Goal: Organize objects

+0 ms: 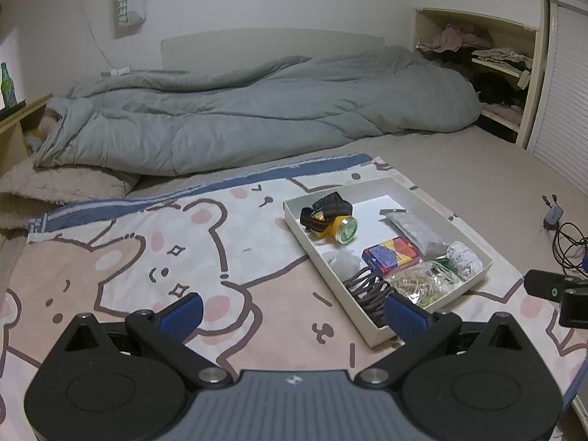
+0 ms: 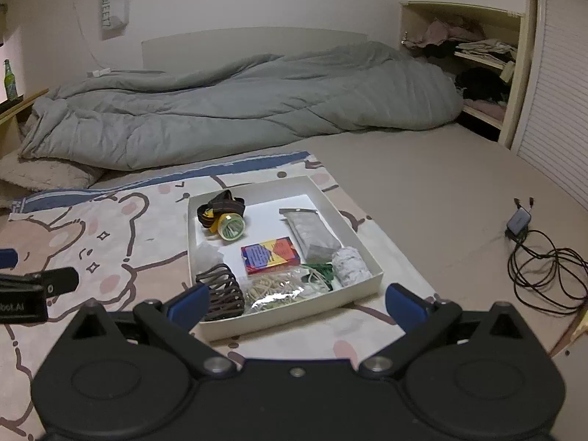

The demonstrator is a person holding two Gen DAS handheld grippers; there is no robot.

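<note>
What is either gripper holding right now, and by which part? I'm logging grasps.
Nothing is held. The left gripper and the right gripper are both open and empty, short of the white tray.

- Black coiled item: near end hidden behind the left gripper's blue fingertip and the white tray's wall.
- Right gripper: cut off by the right edge.
- Green bottle: partly cut by the left edge.
- Small box: print too small to read.
- Shelf clothes: items indistinct.
- Cable: far end runs out of frame.
</note>
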